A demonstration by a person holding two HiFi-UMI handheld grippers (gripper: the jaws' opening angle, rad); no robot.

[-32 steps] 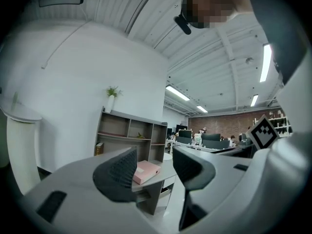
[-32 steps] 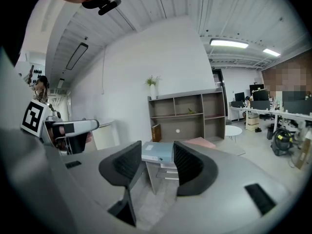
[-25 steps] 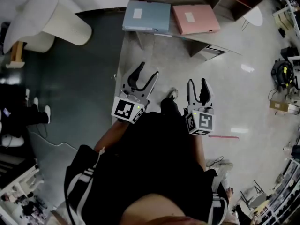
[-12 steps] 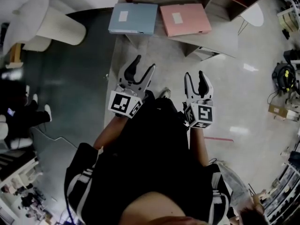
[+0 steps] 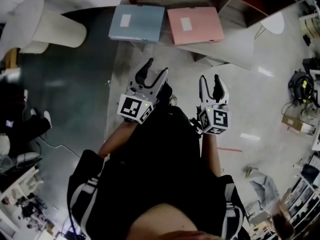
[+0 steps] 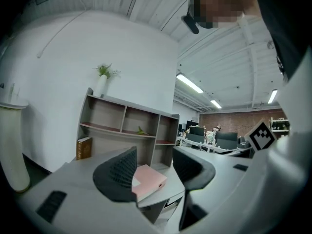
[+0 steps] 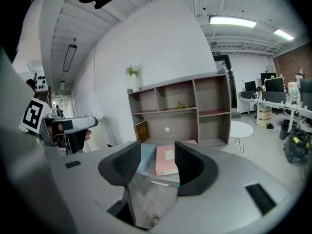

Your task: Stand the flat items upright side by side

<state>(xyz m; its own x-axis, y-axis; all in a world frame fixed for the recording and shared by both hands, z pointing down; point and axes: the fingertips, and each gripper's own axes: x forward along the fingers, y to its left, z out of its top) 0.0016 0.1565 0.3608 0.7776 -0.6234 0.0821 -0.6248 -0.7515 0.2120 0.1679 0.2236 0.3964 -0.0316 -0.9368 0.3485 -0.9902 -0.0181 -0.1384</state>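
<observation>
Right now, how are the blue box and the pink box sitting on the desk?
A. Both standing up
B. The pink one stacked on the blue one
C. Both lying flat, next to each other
C: in the head view, the blue box and the pink box lie flat side by side on the desk, with their labels facing up.

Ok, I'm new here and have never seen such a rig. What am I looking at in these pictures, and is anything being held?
A person holds a two-fingered tool in each hand: the left gripper and the right gripper. The head view looks down from a camera on the person's head; the other two views come from cameras riding on each gripper. Ahead, a blue folder and a pink folder lie flat, side by side, on a desk. Both grippers are open and hold nothing.
</observation>
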